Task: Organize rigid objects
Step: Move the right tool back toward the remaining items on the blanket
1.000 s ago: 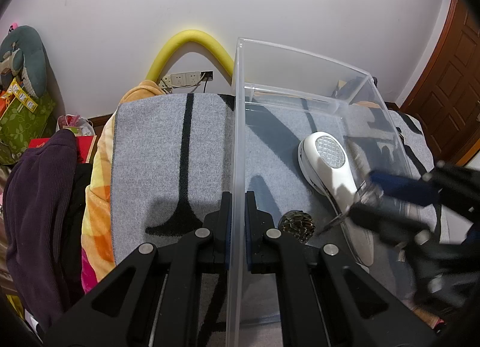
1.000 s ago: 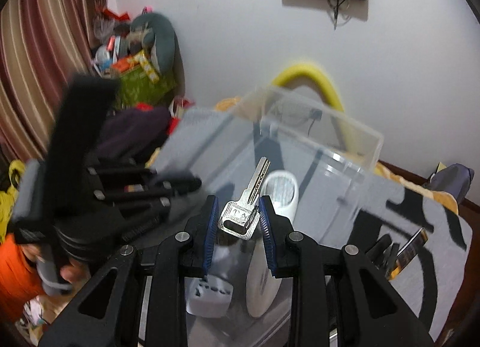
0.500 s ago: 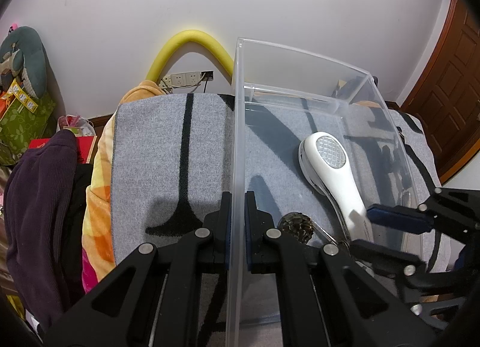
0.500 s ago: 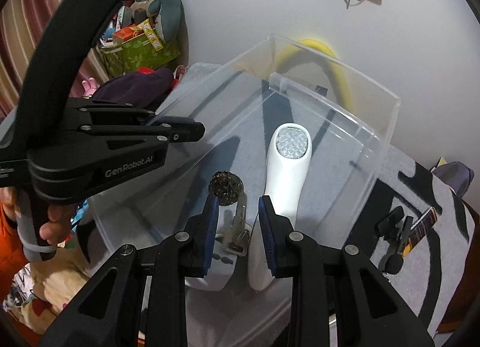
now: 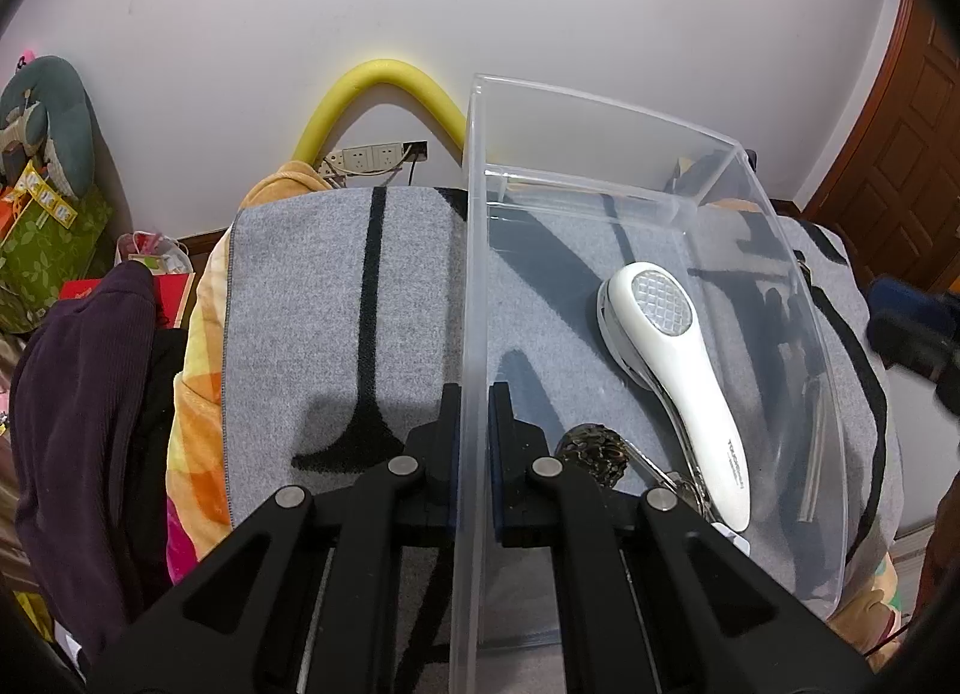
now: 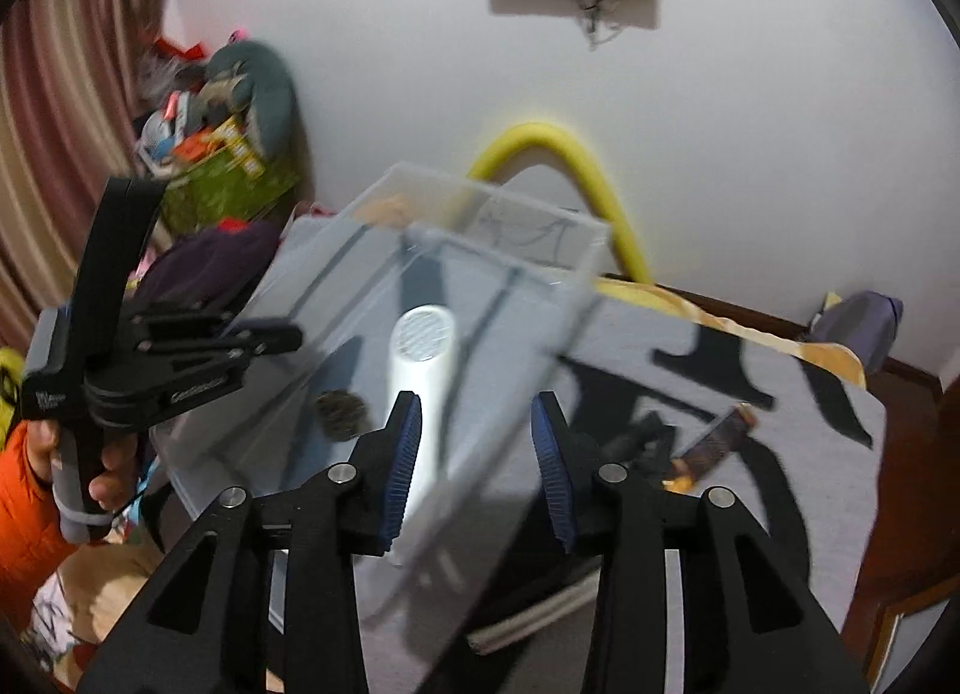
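Note:
A clear plastic bin [image 5: 600,111] stands on a grey blanket [image 5: 336,304]. My left gripper [image 5: 474,394] is shut on the bin's left wall. Inside lie a white handheld device [image 5: 678,364], a dark round ball [image 5: 594,451] and a silver key [image 5: 678,481]. My right gripper [image 6: 477,412] is open and empty, above the bin's right side; it shows blurred at the right edge of the left wrist view [image 5: 912,334]. The bin [image 6: 420,274], the white device [image 6: 420,346] and the left gripper [image 6: 264,337] show in the right wrist view.
Black clips and a brown-and-gold flat object [image 6: 714,442] lie on the blanket right of the bin. A yellow foam tube [image 5: 384,87] arches against the wall. Dark purple clothing [image 5: 78,394] and clutter sit to the left. A wooden door [image 5: 900,153] is at right.
My right gripper let the key go into the bin, opened, and pulled back up and to the right. The left gripper has kept its hold on the bin wall.

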The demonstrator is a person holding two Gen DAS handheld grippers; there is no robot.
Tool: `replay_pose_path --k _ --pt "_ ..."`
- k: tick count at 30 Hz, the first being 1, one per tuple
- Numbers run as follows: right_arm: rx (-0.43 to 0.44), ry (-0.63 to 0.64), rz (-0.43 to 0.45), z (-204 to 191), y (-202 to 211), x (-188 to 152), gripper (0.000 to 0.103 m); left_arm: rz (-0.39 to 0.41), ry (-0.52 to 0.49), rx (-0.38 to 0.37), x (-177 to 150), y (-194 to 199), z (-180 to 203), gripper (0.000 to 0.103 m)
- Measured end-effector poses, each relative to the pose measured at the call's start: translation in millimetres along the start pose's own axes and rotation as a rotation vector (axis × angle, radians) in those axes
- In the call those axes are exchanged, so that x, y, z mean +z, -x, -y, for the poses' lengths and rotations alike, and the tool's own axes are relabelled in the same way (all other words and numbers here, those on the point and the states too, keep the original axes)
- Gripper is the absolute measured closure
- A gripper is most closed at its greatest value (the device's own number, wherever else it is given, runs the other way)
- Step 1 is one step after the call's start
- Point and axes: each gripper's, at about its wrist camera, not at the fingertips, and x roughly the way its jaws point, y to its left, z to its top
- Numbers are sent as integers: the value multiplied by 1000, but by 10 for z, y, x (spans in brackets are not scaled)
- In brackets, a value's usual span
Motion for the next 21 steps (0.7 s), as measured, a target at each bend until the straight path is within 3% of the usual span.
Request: replay_pose_path --k 7,10,15,21 --pt "-66 -86 35 366 196 -20 63 -4 -11 2 -8 18 30 93" --pt "-99 -117 29 503 195 -66 59 3 -31 17 -20 34 74 85" --pt "-122 -163 7 695 147 -151 59 38 -71 55 -32 100 164 58" --pt "-127 -188 -29 823 33 -265 59 57 -88 77 -18 149 207 55"
